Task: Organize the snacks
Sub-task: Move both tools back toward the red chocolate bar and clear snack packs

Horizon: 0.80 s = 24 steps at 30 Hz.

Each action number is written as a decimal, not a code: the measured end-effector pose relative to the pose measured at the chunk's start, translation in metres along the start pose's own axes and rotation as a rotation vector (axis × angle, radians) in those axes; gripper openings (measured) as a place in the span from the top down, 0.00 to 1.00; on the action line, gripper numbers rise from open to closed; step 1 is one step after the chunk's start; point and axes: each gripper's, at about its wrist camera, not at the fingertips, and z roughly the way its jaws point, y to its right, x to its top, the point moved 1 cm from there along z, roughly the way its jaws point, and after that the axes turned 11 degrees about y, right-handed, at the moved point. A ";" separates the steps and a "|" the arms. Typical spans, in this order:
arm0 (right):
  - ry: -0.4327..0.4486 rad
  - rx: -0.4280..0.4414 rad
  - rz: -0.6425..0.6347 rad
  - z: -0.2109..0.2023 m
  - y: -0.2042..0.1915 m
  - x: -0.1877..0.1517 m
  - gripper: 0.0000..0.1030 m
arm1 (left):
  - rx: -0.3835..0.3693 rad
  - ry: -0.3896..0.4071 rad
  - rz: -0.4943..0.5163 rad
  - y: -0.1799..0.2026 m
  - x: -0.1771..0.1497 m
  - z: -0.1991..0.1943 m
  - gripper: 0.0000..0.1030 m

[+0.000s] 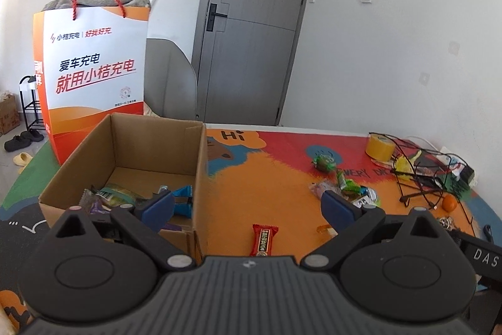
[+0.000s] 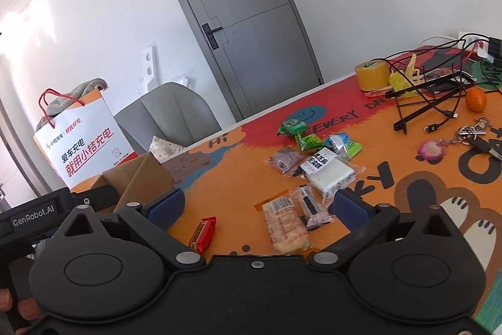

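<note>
I have both grippers spread wide and empty. The red snack bar (image 1: 264, 240) lies on the table just ahead of my left gripper (image 1: 248, 206), between its fingers, long axis pointing away from me, just right of the cardboard box (image 1: 200, 165). My right gripper (image 2: 259, 206) hovers farther right, over the cracker packet (image 2: 285, 223).

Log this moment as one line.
left gripper: open, empty | right gripper: open, empty | brown cardboard box: some snacks inside | red-wrapped candy bar: on mat

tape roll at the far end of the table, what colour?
Yellow tape roll, seen most clearly in the left wrist view.
</note>
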 end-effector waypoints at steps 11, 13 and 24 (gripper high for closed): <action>-0.050 -0.014 0.033 0.013 0.024 -0.016 0.12 | -0.052 -0.063 0.019 0.017 -0.020 0.022 0.20; -0.060 -0.008 0.035 0.017 0.026 -0.020 0.21 | -0.055 -0.079 0.017 0.019 -0.025 0.028 0.29; -0.095 -0.052 0.051 0.049 0.045 -0.026 0.55 | -0.070 -0.159 0.031 0.026 -0.048 0.066 0.48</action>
